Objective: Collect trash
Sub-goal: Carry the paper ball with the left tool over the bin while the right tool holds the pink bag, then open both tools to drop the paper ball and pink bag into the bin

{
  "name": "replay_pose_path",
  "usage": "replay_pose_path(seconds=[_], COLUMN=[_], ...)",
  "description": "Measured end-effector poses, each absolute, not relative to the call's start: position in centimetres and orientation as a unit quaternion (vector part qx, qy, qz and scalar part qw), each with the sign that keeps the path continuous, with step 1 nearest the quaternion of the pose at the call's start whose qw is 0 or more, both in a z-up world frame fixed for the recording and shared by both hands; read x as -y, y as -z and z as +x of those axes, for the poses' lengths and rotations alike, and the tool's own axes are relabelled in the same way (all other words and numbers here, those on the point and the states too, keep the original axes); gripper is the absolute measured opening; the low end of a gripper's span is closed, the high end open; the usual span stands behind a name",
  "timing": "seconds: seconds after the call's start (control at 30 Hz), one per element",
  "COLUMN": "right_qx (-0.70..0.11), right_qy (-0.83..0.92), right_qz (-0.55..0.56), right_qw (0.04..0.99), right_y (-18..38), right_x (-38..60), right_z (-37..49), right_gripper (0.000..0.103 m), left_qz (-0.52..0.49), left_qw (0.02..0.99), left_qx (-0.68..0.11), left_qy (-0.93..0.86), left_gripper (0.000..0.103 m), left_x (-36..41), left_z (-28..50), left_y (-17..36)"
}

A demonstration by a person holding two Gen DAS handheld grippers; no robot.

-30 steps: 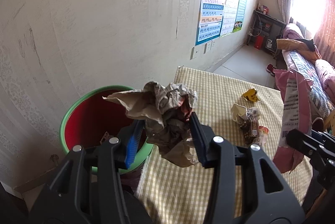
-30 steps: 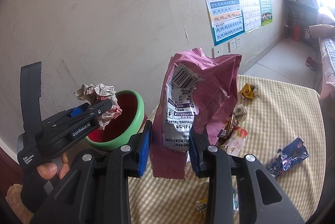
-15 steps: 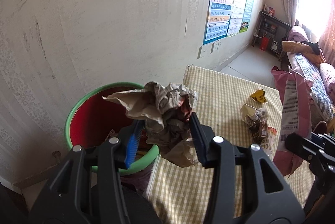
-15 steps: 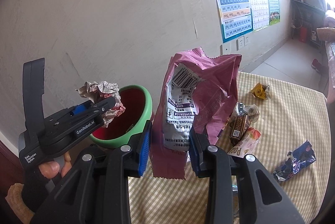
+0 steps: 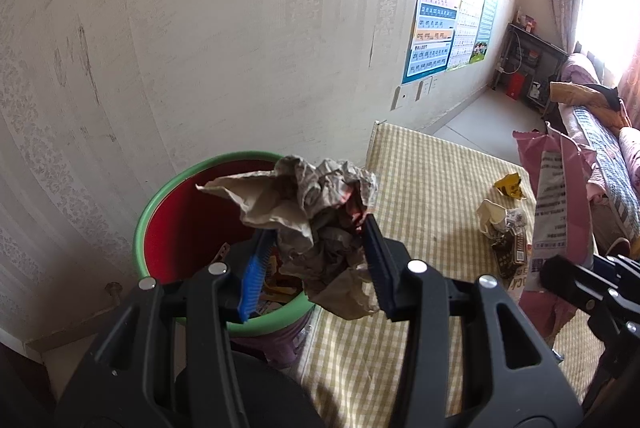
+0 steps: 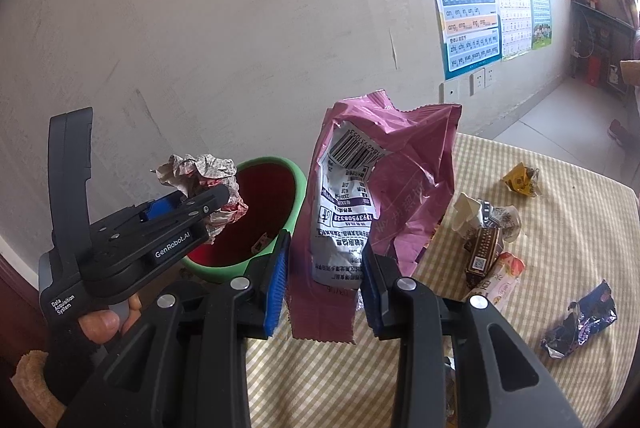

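My left gripper (image 5: 316,264) is shut on a crumpled ball of newspaper (image 5: 316,211) and holds it over the near rim of a green trash bin (image 5: 168,187) with a red inside. The right wrist view shows that gripper (image 6: 192,203), the paper (image 6: 200,167) and the bin (image 6: 298,187). My right gripper (image 6: 324,280) is shut on a pink snack bag (image 6: 380,195), held upright above the checked table (image 6: 560,228), right of the bin. The bag also shows in the left wrist view (image 5: 556,203).
Loose wrappers lie on the table: a yellow one (image 6: 520,179), a pile with a paper cup (image 6: 486,224), a dark blue wrapper (image 6: 580,324). The wall (image 5: 200,27) stands close behind the bin. Some trash lies inside the bin (image 5: 276,288).
My left gripper has moved with the paper ball towards the bin, which now sits more under it. My right gripper has followed to the left with the pink bag.
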State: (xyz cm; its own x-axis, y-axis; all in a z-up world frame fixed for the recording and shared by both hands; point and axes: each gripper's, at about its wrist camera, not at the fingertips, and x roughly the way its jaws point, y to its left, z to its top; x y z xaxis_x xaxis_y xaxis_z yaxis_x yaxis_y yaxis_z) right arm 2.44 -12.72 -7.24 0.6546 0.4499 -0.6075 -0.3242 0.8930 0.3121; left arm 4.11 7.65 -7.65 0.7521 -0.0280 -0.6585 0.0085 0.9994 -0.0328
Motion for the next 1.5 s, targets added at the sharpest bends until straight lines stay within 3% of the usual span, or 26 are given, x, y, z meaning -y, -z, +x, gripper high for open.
replay_pose_path(seconds=[1.5], right_qx=[-0.399], right_qy=[-0.32], right_qz=[0.004], right_qw=[0.859], right_y=[8.8], right_x=[-0.8], right_z=[11.6], right_gripper=[0.034], left_qz=[-0.054], left_qw=[0.908], left_qx=[-0.412], left_qy=[-0.055], left_gripper=[0.044], left_x=[-18.3], left_z=[10.9], left_y=[12.2])
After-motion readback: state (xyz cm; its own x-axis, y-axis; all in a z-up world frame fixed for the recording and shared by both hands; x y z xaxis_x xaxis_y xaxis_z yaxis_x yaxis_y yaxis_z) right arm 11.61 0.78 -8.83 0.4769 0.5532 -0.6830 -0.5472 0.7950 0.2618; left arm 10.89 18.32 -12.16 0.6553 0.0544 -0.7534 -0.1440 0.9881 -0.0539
